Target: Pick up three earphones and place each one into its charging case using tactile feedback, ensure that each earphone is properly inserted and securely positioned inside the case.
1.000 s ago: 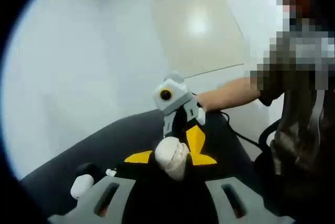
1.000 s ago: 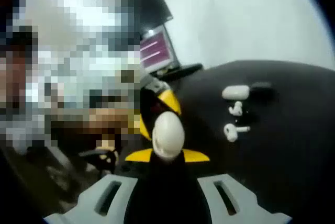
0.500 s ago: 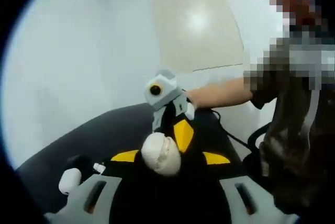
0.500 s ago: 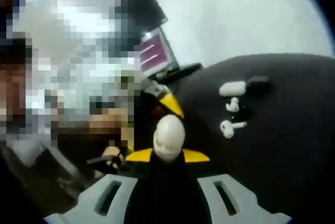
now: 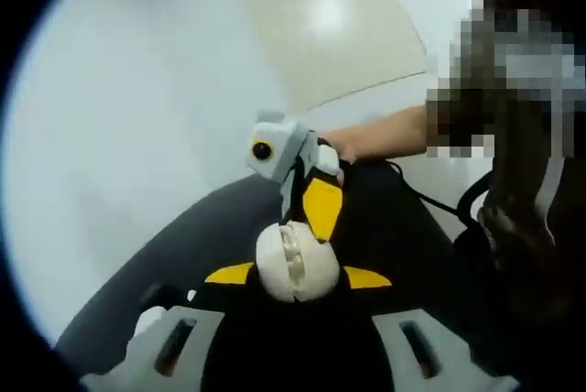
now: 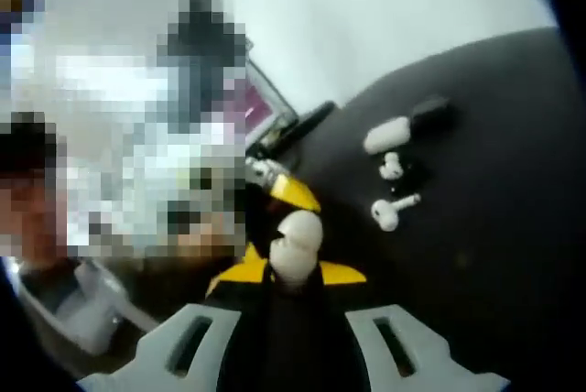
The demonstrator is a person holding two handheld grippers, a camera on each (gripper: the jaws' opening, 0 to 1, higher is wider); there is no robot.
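In the left gripper view, the left gripper [image 5: 295, 275] is clamped on a white rounded plastic charging case [image 5: 293, 264] at lower centre. The right gripper [image 5: 307, 195], yellow-tipped, meets the case from above.

In the right gripper view, the right gripper [image 6: 293, 268] pinches the same case at lower centre. At upper right, on the black tabletop [image 6: 494, 255], lie a white capsule-shaped case [image 6: 385, 135], a small white earbud [image 6: 391, 167] and a stemmed white earphone [image 6: 392, 210].

A dark table [image 6: 494, 255] bears two loose earphones [image 6: 392, 212] and a white case [image 6: 385, 135].
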